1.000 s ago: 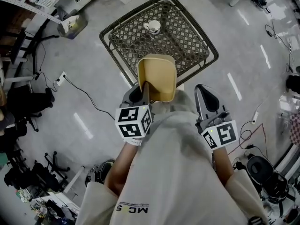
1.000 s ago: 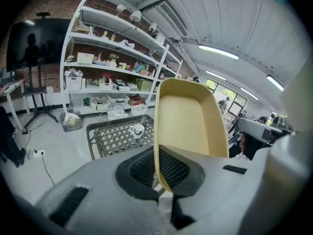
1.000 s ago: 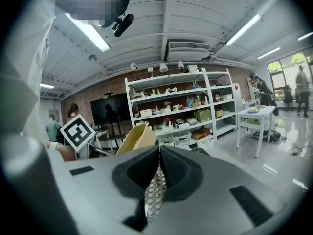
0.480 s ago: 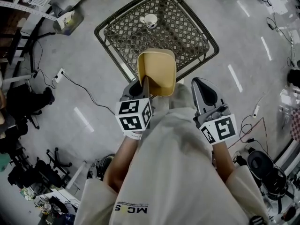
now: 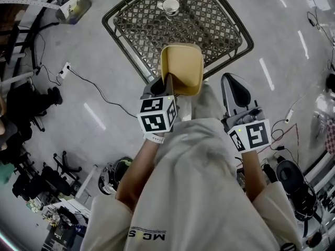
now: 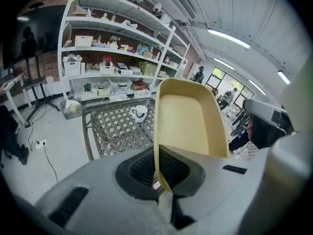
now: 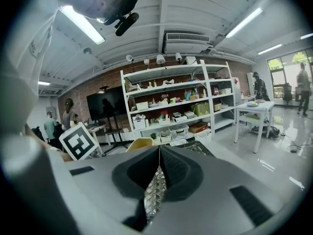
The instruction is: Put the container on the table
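- Far left, on the grey floor: a power strip [image 5: 65,70], with a black cable running off toward the table.
- Left gripper [image 5: 161,84]: held out in front of the person's body. Its jaws are clamped on one side wall of the container [image 5: 183,67]. In the left gripper view the thin yellow rim [image 6: 157,151] runs straight between the dark pads.
- Container: a yellow tub, empty inside. It is carried in the air and hangs from that one wall. From above it overlaps the near edge of the table and rests on nothing.
- Table [image 5: 137,29]: a square top of metal lattice with a dark rim, standing just ahead of the person.
- Cup [image 5: 170,6]: white, with a handle. It sits alone toward the far side of the table, well apart from the container.
- Shelves [image 6: 112,53]: white and packed with boxes, standing behind the table.
- Right gripper [image 5: 233,83]: held beside the body, apart from the container. Its jaws are pressed together with nothing between them.
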The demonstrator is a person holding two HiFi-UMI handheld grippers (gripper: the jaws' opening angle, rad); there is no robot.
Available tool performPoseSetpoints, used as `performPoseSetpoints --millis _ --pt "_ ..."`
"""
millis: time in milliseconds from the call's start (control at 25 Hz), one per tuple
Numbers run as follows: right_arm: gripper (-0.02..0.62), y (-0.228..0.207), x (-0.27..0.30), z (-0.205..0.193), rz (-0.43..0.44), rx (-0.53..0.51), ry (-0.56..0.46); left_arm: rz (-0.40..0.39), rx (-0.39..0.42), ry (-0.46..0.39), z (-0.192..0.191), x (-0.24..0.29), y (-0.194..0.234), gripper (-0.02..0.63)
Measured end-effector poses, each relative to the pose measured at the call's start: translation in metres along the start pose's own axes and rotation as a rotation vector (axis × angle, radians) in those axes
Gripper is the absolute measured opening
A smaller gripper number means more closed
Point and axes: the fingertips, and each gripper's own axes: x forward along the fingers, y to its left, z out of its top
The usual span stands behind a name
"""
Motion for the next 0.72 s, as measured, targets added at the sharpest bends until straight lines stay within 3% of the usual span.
performPoseSetpoints --millis 720 --pt "0.020 -0.025 0.031 -0.056 0.030 0.020 0.059 0.063 -0.045 0.112 -0.048 0.078 0.014 0.025"
